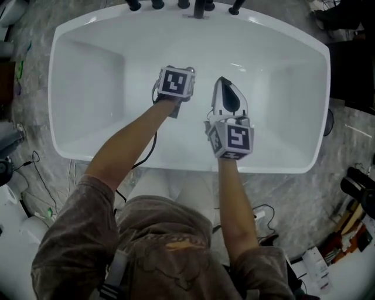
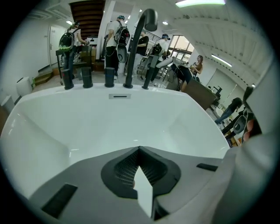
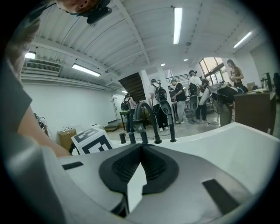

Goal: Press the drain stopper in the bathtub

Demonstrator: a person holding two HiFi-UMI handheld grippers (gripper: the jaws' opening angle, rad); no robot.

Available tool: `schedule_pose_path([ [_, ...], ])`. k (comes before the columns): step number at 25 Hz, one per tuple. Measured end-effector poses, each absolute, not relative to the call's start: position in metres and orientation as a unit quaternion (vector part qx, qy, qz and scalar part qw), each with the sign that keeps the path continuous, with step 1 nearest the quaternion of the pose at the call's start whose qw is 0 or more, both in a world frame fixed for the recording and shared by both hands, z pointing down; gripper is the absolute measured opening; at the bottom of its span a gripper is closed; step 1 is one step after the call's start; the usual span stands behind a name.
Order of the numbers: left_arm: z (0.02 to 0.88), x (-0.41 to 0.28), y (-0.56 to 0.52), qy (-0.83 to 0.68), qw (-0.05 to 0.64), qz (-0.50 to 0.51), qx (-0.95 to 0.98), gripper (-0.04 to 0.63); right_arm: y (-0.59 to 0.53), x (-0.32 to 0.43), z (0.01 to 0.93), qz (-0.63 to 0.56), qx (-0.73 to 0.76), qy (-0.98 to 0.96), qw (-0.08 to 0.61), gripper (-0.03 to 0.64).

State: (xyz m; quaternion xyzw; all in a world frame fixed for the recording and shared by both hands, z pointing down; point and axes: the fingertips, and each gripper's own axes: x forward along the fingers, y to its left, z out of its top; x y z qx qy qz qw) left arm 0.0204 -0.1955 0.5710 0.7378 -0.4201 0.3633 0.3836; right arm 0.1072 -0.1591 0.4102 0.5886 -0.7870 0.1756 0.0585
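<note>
A white bathtub fills the head view, and its black faucet and knobs stand on the far rim. No drain stopper shows in any view. My left gripper hangs over the middle of the tub, pointing steeply down, so its marker cube hides its jaws from above. In the left gripper view the left gripper has its jaws met at the tips with nothing between them, facing the tub's far wall and overflow slot. My right gripper is just to the right, also shut and empty.
The tall curved faucet and several black knobs line the far rim. Several people stand in the room behind the tub. Cables lie on the marble floor at the left. The left gripper's cube sits close beside my right jaws.
</note>
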Motion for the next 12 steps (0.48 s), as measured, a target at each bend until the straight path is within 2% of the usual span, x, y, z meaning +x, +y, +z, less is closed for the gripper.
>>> schedule_pose_path([
  [12, 0.396, -0.003, -0.149, -0.396, 0.341, 0.332, 0.785, 0.002, -0.117, 0.074, 0.304, 0.18, 0.576, -0.796, 0.049, 0.002],
])
